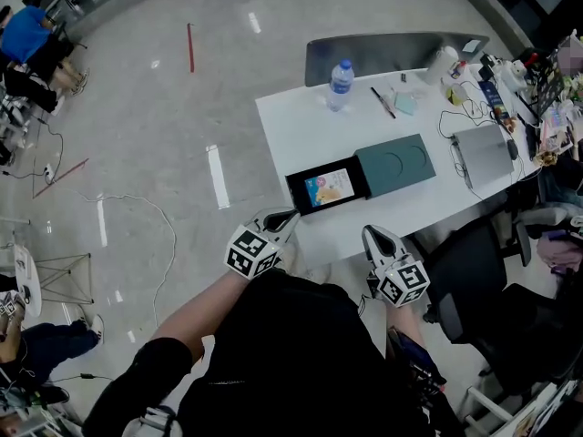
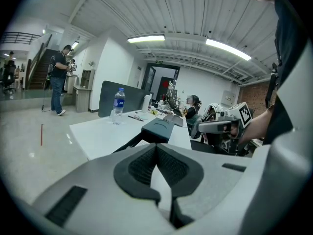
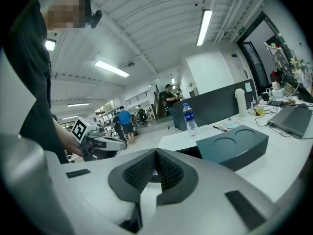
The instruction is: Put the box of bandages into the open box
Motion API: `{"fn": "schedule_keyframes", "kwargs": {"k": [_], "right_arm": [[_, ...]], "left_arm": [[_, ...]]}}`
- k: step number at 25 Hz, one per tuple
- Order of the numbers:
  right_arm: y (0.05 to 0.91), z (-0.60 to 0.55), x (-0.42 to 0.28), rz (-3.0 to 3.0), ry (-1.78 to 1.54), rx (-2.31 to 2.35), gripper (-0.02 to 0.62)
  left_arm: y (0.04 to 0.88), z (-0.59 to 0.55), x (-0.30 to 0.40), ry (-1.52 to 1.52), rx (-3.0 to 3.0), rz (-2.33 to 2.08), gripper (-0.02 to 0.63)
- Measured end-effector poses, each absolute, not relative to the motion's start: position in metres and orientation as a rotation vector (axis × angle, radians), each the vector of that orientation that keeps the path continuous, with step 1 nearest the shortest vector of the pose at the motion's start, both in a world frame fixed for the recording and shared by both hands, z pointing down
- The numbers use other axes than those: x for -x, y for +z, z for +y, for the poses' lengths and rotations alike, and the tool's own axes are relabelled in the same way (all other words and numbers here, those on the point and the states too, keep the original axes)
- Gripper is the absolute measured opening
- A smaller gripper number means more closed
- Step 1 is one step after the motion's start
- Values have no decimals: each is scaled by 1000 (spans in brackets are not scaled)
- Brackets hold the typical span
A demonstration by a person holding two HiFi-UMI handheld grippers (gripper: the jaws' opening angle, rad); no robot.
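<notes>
The open black box (image 1: 297,192) lies at the near edge of the white table (image 1: 291,126). A colourful box of bandages (image 1: 329,188) rests inside it. The dark green lid (image 1: 394,164) sits right beside it on the right. My left gripper (image 1: 288,217) hangs just in front of the table edge near the box's left corner, shut and empty. My right gripper (image 1: 372,234) is also off the table's near edge, to the right, with its jaws shut on nothing. The lid (image 2: 159,126) shows beyond the closed left gripper (image 2: 156,147), and again as the lid (image 3: 234,146) past the right gripper (image 3: 155,153).
A water bottle (image 1: 340,83) stands at the table's far side with pens near it. A laptop (image 1: 483,153), cables and desk clutter fill the right end. A grey partition (image 1: 392,53) backs the table. A black office chair (image 1: 474,271) stands at the right.
</notes>
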State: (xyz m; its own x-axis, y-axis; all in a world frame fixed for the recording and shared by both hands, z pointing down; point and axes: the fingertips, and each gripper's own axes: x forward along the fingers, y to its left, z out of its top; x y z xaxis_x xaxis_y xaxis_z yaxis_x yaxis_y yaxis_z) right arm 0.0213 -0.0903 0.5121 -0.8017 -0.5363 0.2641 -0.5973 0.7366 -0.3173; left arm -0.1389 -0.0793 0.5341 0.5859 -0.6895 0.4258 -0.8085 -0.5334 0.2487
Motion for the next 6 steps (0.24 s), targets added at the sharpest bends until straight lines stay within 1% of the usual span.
{"fn": "schedule_keyframes", "kwargs": {"k": [6], "right_arm": [[507, -89, -23, -2782, 577, -917, 26]], "left_arm": [[531, -80, 134, 395, -2417, -1180, 9]]}}
